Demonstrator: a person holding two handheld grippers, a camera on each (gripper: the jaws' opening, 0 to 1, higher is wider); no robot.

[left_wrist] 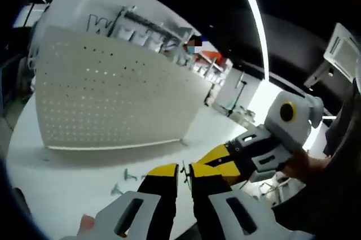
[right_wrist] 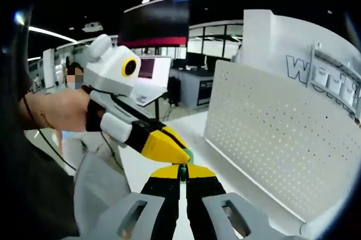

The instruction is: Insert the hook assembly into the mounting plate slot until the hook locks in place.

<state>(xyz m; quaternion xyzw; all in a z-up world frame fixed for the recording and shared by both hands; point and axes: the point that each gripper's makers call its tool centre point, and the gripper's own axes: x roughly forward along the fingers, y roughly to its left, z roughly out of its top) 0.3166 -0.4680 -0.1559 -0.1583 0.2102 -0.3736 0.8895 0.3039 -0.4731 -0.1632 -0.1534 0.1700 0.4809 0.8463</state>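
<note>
With both grippers' jaws nearly closed, my left gripper (left_wrist: 184, 173) pinching a thin hook (left_wrist: 184, 168) and my right gripper (right_wrist: 183, 173) something small, I should steer squarely toward the pegboard (left_wrist: 113, 101) beyond, then press gently.

The left gripper view looks forward and slightly down over its own yellow-and-black fingers (left_wrist: 163, 179) at the white perforated mounting plate (left_wrist: 113, 99), which stands near on the white desk (left_wrist: 62, 189), with the right gripper (left_wrist: 217, 160) entering from the right. The right gripper view faces the same plate (right_wrist: 271, 132) from close by at an oblique angle, with the left gripper (right_wrist: 169, 151) crossing in from the left. Both views share the plate, the desk and the two grippers' meeting tips.
</note>
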